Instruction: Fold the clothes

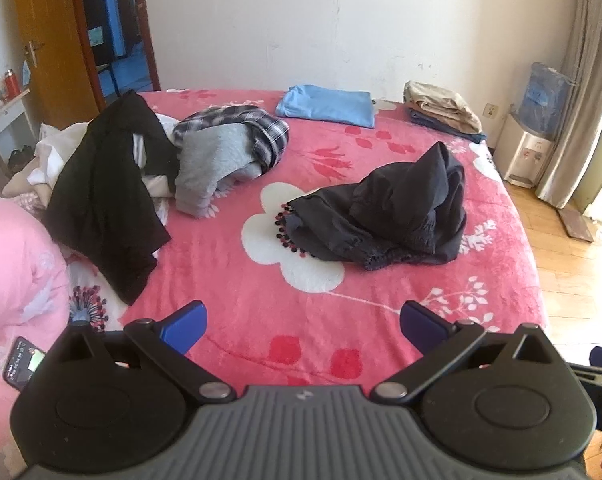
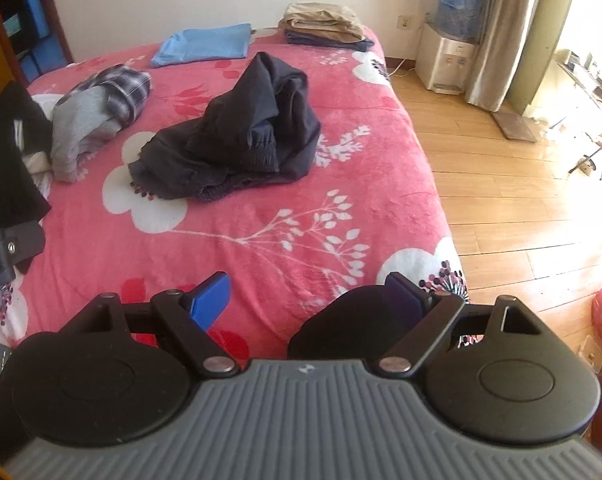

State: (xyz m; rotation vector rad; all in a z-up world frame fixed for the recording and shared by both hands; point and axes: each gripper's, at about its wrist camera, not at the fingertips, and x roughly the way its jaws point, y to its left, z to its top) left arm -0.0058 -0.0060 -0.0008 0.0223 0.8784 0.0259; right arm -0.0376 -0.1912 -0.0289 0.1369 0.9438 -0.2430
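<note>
A crumpled dark navy garment point(image 1: 385, 216) point(image 2: 237, 136) lies in a heap mid-bed, well ahead of both grippers. Further left lies a loose pile: a black garment point(image 1: 105, 192), a grey top point(image 1: 213, 164) point(image 2: 81, 136) and a plaid shirt point(image 1: 241, 128) point(image 2: 121, 84). Folded clothes rest by the far wall: a blue piece point(image 1: 327, 106) point(image 2: 203, 44) and a beige and navy stack point(image 1: 441, 114) point(image 2: 325, 24). My left gripper point(image 1: 303, 326) hangs open over the near bedspread, nothing between its blue pads. My right gripper point(image 2: 307, 300) is open too and holds nothing.
The bed has a pink floral blanket point(image 1: 261, 304) point(image 2: 301, 208). A phone point(image 1: 23, 362) lies on a pink quilt point(image 1: 13, 272) at the left. Wooden floor point(image 2: 521, 200), a water dispenser point(image 2: 447, 60) and curtains point(image 2: 501, 32) are on the right. An open door point(image 1: 49, 32) stands at the back left.
</note>
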